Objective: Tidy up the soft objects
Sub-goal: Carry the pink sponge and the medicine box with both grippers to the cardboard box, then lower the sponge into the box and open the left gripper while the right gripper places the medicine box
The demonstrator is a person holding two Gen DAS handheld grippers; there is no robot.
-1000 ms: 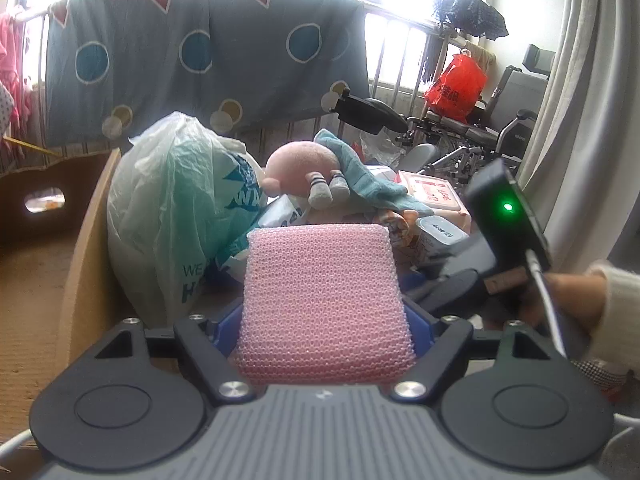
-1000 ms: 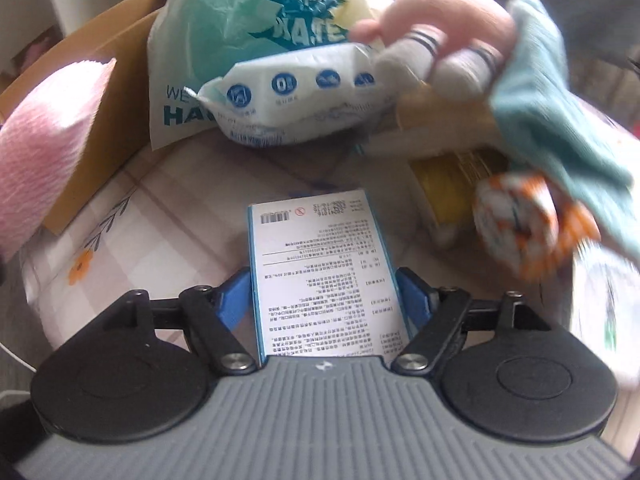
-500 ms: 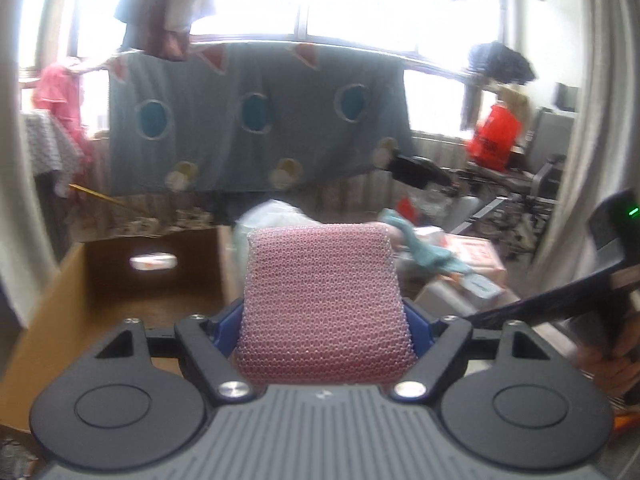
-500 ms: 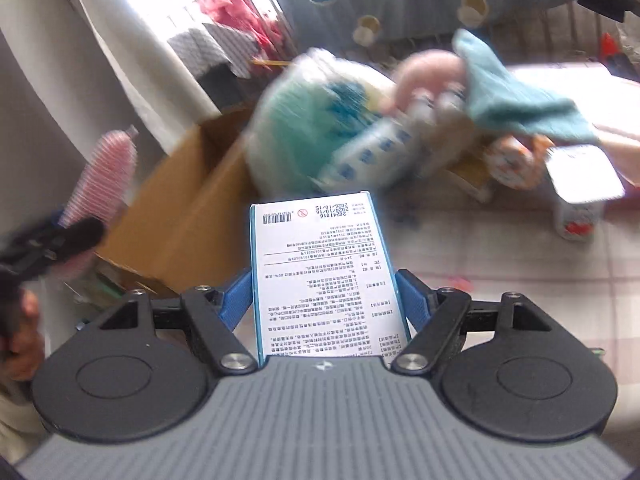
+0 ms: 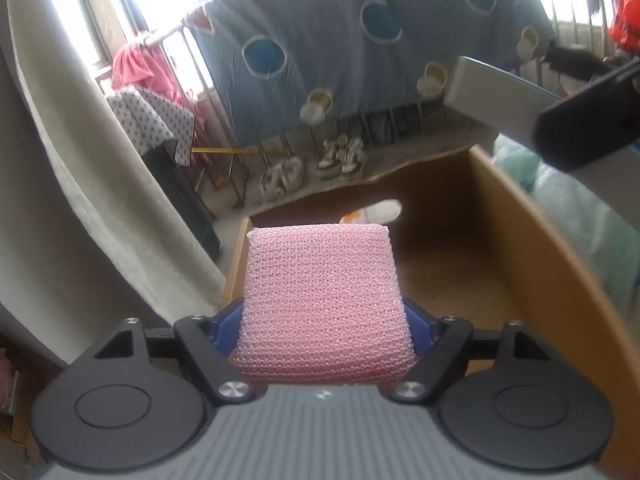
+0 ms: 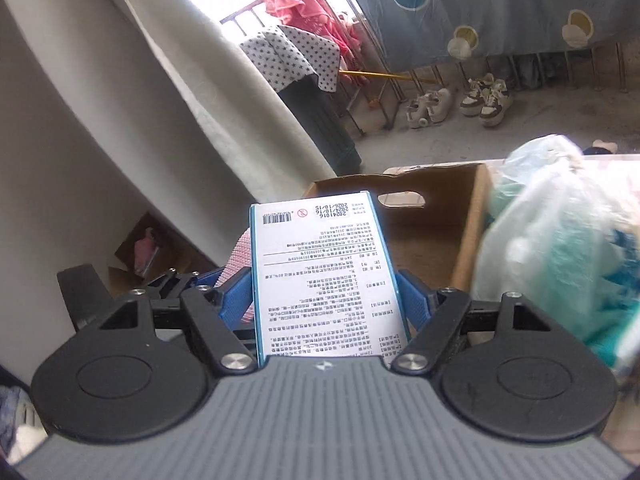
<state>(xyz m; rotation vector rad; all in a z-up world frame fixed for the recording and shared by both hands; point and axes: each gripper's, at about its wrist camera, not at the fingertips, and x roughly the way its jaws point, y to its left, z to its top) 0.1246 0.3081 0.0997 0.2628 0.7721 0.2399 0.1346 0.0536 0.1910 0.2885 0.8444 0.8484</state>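
While clamped on a pink mesh sponge (image 5: 322, 304), left hand-held gripper (image 5: 324, 320) above the cardboard box (image 5: 520, 256); right hand-held gripper (image 6: 326, 300) gripping a printed carton (image 6: 326, 276)

Spotted blue sheet (image 5: 360, 52) on railing; sneakers (image 6: 460, 104) beneath; curtain (image 6: 132, 92) left.

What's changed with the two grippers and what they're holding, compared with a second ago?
Both swung away from the cluttered table toward the cardboard box. The left gripper stays shut on the pink sponge, now above the open box; the right gripper stays shut on the white packet.
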